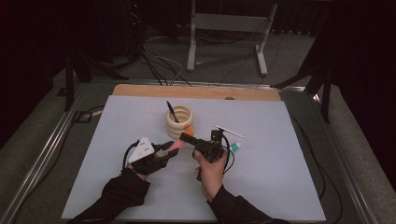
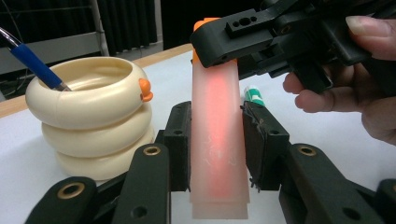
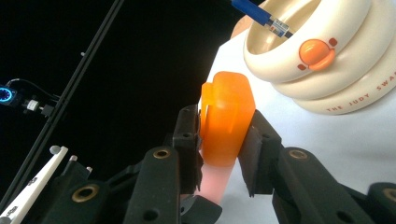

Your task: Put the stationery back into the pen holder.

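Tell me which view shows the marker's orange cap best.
Right gripper view: the orange cap sits close up between the right gripper pads. The left gripper view shows a sliver of it behind that gripper; in the high view it is too small to make out.

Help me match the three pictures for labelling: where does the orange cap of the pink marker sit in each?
High view: orange cap mid-table, beside the cream ringed holder.
Left gripper view: top centre.
Right gripper view: centre.
Shared landmark: the holder.
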Motion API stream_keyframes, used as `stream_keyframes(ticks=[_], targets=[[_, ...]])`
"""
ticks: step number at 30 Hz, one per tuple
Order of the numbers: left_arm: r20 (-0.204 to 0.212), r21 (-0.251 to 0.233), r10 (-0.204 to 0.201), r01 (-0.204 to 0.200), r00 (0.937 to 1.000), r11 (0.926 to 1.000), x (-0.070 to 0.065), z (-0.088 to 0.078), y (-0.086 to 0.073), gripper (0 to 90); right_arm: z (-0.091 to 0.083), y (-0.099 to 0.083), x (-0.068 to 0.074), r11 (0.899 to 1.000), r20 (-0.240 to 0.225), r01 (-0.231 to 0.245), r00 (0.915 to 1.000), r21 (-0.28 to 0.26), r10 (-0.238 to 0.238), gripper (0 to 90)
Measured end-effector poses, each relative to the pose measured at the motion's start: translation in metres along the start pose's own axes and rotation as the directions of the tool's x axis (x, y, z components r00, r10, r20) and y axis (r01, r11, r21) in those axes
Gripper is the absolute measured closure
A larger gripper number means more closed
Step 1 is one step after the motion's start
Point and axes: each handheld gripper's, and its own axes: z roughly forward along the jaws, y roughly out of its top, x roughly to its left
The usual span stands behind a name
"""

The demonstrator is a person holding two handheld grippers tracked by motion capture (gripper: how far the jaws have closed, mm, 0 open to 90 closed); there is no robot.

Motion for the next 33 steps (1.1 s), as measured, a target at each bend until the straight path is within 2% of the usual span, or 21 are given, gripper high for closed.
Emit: stream_keyframes(ticks=[3, 5, 7, 8, 9, 10, 15, 18, 20, 21, 24, 27, 30, 31, 32, 33], targets=[[0.002, 0.004, -0.009, 0.009, 1.0000, 0.9999, 0.000, 0.001, 0.000, 65.7, 0.000, 0.001, 0.000, 1.000, -0.005, -0.012, 0.9999, 0.004, 0.012, 71.2], [0.006, 0.018, -0.030, 0.030, 0.9995, 0.9994, 0.001, 0.001, 0.001, 65.5, 0.000, 0.001, 0.001, 1.000, -0.003, -0.005, 1.0000, 0.005, 0.005, 72.0], [-0.002, 0.023, -0.032, 0.032, 0.9995, 0.9992, 0.001, 0.001, 0.001, 63.0, 0.001, 0.001, 0.002, 1.000, 0.000, 0.007, 1.0000, 0.005, -0.007, 72.1], [0.000, 0.028, -0.045, 0.045, 0.9990, 0.9986, 0.001, 0.001, 0.002, 63.0, 0.001, 0.001, 0.003, 1.000, 0.002, 0.021, 0.9998, 0.005, -0.021, 72.1], [-0.018, 0.034, -0.047, 0.048, 0.9987, 0.9983, 0.000, 0.001, 0.003, 52.3, 0.001, 0.002, 0.003, 0.999, 0.010, 0.045, 0.9989, 0.006, -0.045, 72.2], [-0.021, 0.034, -0.049, 0.050, 0.9986, 0.9982, 0.000, 0.001, 0.004, 49.5, 0.001, 0.002, 0.004, 0.998, 0.018, 0.060, 0.9980, 0.000, -0.060, 72.2], [-0.037, 0.046, -0.061, 0.062, 0.9975, 0.9970, 0.002, 0.000, 0.005, 45.0, -0.003, 0.007, 0.011, 0.989, 0.037, 0.143, 0.9891, -0.023, -0.143, 72.2], [-0.047, 0.054, -0.059, 0.061, 0.9972, 0.9967, 0.003, 0.000, 0.004, 43.7, -0.004, 0.009, 0.017, 0.979, 0.057, 0.203, 0.9778, -0.028, -0.201, 72.2], [-0.052, 0.054, -0.063, 0.066, 0.9966, 0.9963, 0.004, 0.000, 0.003, 43.6, -0.005, 0.010, 0.018, 0.976, 0.060, 0.218, 0.9746, -0.029, -0.216, 72.2], [-0.047, 0.055, -0.068, 0.071, 0.9965, 0.9960, 0.004, -0.001, 0.003, 43.5, -0.006, 0.012, 0.021, 0.969, 0.072, 0.247, 0.9671, -0.032, -0.244, 72.2], [-0.051, 0.058, -0.074, 0.077, 0.9959, 0.9953, 0.005, -0.001, 0.003, 41.3, -0.006, 0.014, 0.025, 0.954, 0.088, 0.297, 0.9519, -0.030, -0.293, 72.2], [-0.053, 0.063, -0.073, 0.077, 0.9959, 0.9951, 0.005, -0.001, 0.003, 39.6, -0.007, 0.016, 0.027, 0.933, 0.104, 0.359, 0.9294, -0.028, -0.354, 72.1], [-0.045, 0.060, -0.071, 0.073, 0.9965, 0.9955, 0.006, -0.002, 0.002, 37.0, -0.007, 0.018, 0.031, 0.905, 0.128, 0.426, 0.8981, -0.017, -0.421, 72.1], [-0.045, 0.060, -0.071, 0.073, 0.9965, 0.9955, 0.006, -0.002, 0.002, 35.2, -0.007, 0.018, 0.031, 0.905, 0.128, 0.426, 0.8981, -0.017, -0.421, 72.1], [-0.040, 0.053, -0.076, 0.078, 0.9963, 0.9955, 0.006, -0.002, 0.002, 35.2, -0.007, 0.019, 0.032, 0.894, 0.131, 0.447, 0.8872, -0.007, -0.443, 72.2], [-0.040, 0.053, -0.078, 0.080, 0.9961, 0.9954, 0.007, -0.002, 0.002, 32.3, -0.008, 0.021, 0.035, 0.877, 0.139, 0.481, 0.8688, -0.008, -0.475, 72.1]])
